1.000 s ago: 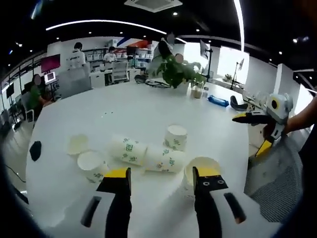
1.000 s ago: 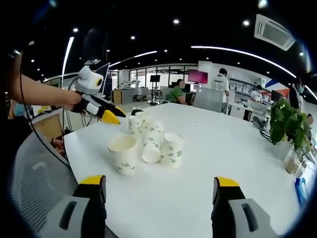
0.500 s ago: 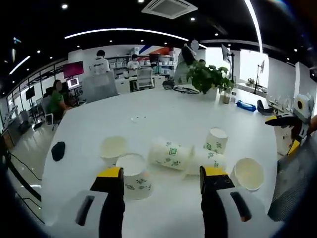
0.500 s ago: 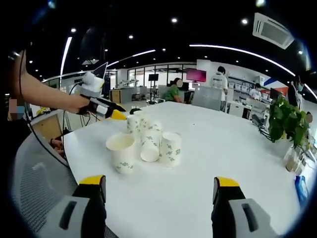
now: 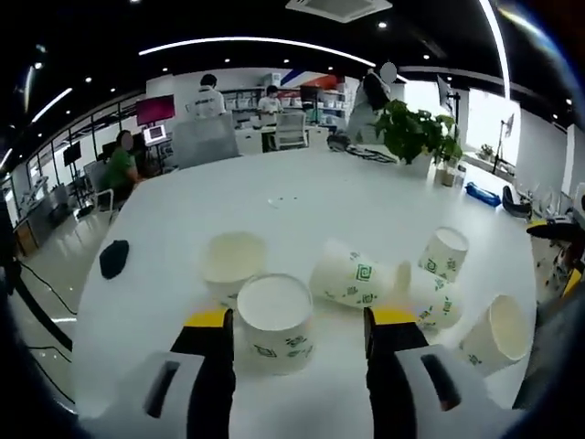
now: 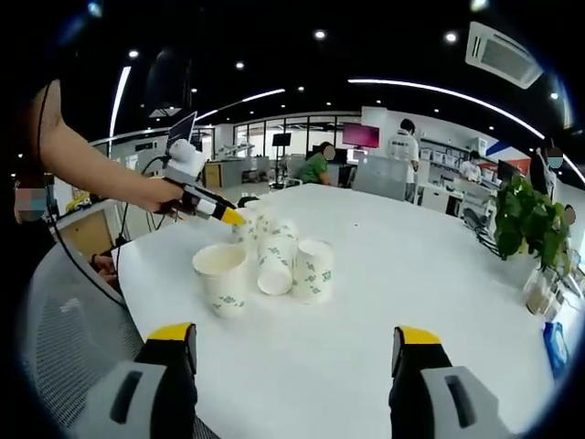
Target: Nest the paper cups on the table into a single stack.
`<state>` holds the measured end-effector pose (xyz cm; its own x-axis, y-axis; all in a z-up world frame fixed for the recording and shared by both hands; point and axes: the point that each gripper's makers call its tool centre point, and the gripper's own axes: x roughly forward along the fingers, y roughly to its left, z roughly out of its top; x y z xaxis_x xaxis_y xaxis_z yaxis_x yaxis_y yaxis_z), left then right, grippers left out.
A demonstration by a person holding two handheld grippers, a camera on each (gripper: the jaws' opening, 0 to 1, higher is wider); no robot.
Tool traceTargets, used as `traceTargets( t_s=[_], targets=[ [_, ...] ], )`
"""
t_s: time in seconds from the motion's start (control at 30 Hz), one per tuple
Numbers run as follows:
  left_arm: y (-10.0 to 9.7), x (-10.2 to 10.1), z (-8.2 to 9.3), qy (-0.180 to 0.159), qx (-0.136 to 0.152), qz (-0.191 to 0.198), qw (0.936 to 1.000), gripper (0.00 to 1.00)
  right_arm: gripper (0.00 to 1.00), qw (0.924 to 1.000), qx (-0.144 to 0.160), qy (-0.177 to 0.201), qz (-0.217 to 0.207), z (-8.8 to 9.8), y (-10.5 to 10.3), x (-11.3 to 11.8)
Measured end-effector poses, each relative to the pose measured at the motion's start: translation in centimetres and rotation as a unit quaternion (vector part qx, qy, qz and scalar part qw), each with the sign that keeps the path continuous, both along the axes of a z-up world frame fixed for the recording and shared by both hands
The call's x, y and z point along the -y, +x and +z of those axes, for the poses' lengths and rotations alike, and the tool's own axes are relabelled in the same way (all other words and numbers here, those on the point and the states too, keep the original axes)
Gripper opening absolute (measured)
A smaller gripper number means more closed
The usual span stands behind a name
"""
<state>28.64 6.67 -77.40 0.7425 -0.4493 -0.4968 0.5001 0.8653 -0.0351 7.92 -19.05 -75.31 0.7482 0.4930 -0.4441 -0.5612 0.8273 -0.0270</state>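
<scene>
Several white paper cups with green print sit together on the white table (image 5: 302, 197). One upright cup (image 5: 276, 325) stands just ahead of my left gripper (image 5: 300, 320), between its open jaws and apart from both. A second upright cup (image 5: 233, 262) is behind it. To the right lie two cups on their sides (image 5: 352, 277), an upside-down cup (image 5: 445, 253) and a tilted cup (image 5: 498, 331). In the right gripper view the cup cluster (image 6: 274, 265) is left of centre, with the left gripper (image 6: 206, 199) over its far side. My right gripper (image 6: 294, 337) is open over bare table.
A small black object (image 5: 113, 258) lies on the table's left part. A potted plant (image 5: 416, 137) and a blue item (image 6: 553, 347) stand at the far side. A grey mesh chair (image 6: 55, 311) is by the near edge. People sit and stand at desks behind.
My left gripper has swung left and closer to the cups, so the front upright cup now sits between its jaws. The right gripper has held still. No cup has moved.
</scene>
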Motion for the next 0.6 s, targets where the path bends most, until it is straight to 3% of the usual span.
traceTargets(
  t_s=[0.47, 0.6],
  targets=[
    [2.5, -1.5, -1.6, -0.021, -0.019, 0.082, 0.9962, 0.46, 0.88, 0.9999, -0.007, -0.002, -0.008, -0.3, 0.1, 0.3],
    [2.4, -1.1, -1.7, -0.026, -0.02, 0.086, 0.9958, 0.41, 0.88, 0.9999, -0.009, -0.004, -0.005, -0.5, 0.0, 0.2]
  ],
)
